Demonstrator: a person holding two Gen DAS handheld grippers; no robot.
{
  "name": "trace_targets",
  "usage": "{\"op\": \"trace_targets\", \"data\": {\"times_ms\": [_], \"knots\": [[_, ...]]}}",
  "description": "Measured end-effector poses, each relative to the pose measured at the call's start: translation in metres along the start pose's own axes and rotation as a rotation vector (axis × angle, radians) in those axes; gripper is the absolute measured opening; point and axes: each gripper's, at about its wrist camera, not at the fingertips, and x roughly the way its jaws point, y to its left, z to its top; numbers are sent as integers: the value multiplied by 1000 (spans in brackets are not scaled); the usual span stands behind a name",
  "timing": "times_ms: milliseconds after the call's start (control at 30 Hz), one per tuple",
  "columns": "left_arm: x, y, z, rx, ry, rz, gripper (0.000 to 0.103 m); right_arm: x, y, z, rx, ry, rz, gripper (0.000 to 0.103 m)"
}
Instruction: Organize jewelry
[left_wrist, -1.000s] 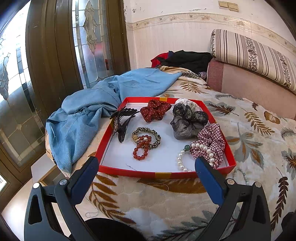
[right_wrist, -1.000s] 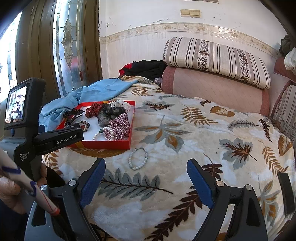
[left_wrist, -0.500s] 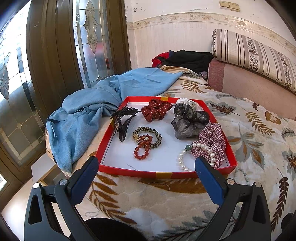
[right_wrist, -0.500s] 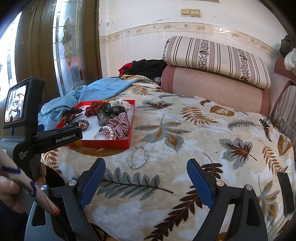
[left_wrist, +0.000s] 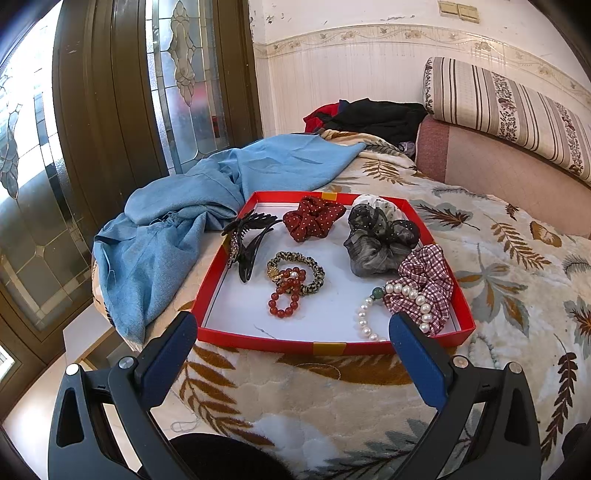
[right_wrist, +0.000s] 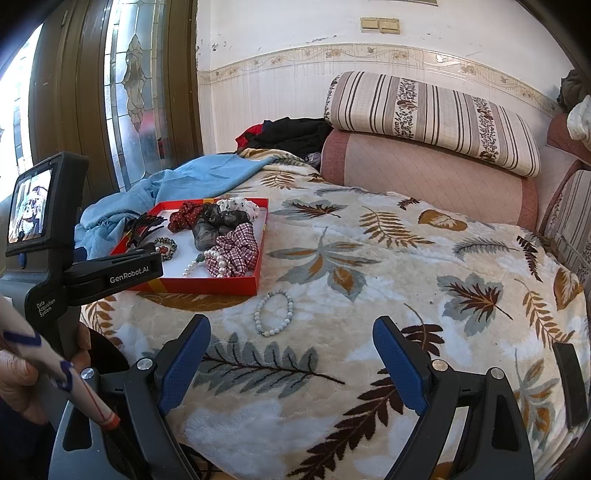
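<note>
Right wrist view carries the relation that matters: 1 pale bead bracelet (right_wrist: 274, 313) lies loose on the leaf-print blanket (right_wrist: 369, 280), outside the red tray (right_wrist: 207, 285), just in front of the tray's near right corner. It sits ahead of the right gripper (right_wrist: 291, 363) and a little toward its left finger, close enough that a short forward reach would likely bring it between the fingers. Its loop is slightly oval, with the long axis running away from the camera, roughly in line with the way the gripper points, so the fingers would close across the narrow width.

Both fingers of the right gripper stand wide apart with nothing between them. The left gripper (left_wrist: 293, 349) is likewise spread and empty, hovering before the tray's near rim (left_wrist: 328, 347); in its view the stray bracelet (left_wrist: 484, 341) only shows faintly at the right, past the tray's corner and beyond its right finger.

My judgement: the right hand is the nearer one and better lined up for the pick. Inside the tray already lie the white pearl bracelet (left_wrist: 391, 310), the red bead bracelet (left_wrist: 286, 295), scrunchies and a black hair claw (left_wrist: 247, 240).
</note>
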Motion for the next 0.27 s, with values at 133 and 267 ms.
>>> {"op": "trace_targets", "data": {"times_ms": [133, 267], "knots": [[-2, -4, -3, 41, 4, 27, 103, 0, -4, -1, 11, 2, 2, 93], [-8, -15, -4, 90, 3, -27, 103, -2, -16, 2, 53, -6, -24, 93]]}}
